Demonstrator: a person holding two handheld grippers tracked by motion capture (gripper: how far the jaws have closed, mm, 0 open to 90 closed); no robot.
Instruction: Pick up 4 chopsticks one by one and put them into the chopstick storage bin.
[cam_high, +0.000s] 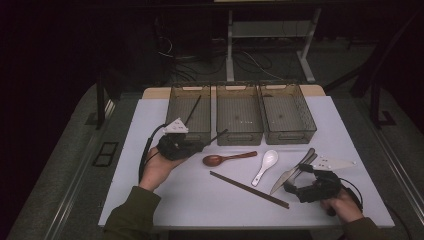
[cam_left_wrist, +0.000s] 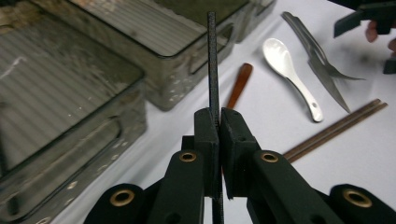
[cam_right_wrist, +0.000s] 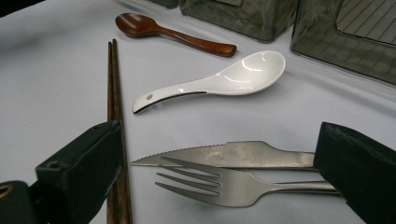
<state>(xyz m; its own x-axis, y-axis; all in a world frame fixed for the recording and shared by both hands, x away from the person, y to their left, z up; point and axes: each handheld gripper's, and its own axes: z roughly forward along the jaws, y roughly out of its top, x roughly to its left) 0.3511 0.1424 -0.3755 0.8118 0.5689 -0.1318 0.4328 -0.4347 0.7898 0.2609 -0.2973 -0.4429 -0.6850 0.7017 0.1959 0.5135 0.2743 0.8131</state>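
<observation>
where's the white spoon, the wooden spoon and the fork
white spoon (cam_high: 270, 159), high view, on its bowl
wooden spoon (cam_high: 214, 160), high view, on its bowl
fork (cam_right_wrist: 238, 185), right gripper view, just behind the tines

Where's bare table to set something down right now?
Free: the near edge of the table below the brown chopsticks, and the left strip beside the left bin. Crowded: mid-table around wooden spoon, white spoon, knife and fork.
</observation>
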